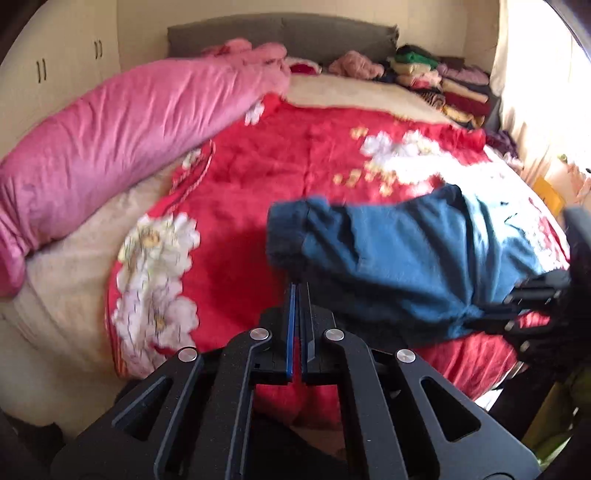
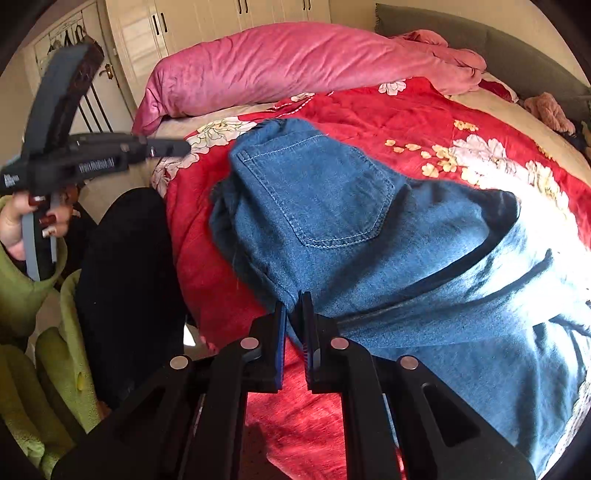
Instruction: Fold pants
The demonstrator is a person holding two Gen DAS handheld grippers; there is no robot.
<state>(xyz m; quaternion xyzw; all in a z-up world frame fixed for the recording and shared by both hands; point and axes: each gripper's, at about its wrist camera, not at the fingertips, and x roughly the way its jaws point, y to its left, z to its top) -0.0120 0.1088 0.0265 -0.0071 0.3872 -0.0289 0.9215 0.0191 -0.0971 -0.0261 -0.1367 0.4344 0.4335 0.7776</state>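
Note:
Blue denim pants (image 2: 332,206) lie bunched on the red flowered blanket (image 2: 406,114), back pocket facing up. My right gripper (image 2: 294,301) is shut on the near edge of the denim, and a fold of cloth shows between its pads. In the left wrist view the pants (image 1: 399,251) gather into a pinch toward the right gripper (image 1: 513,297) at the right edge. My left gripper (image 1: 299,286) is shut and holds nothing, its tips just short of the dark hem. From the right wrist view the left gripper (image 2: 184,147) hovers left of the pants, gripped by a hand (image 2: 14,221).
A rolled pink duvet (image 1: 122,125) lies along the bed's far left side. Stacks of folded clothes (image 1: 454,85) sit by the grey headboard (image 1: 280,33). The person's dark trouser leg (image 2: 125,277) and a green garment (image 2: 55,369) are at the bed's near edge. Cream wardrobe doors (image 2: 207,22) stand behind.

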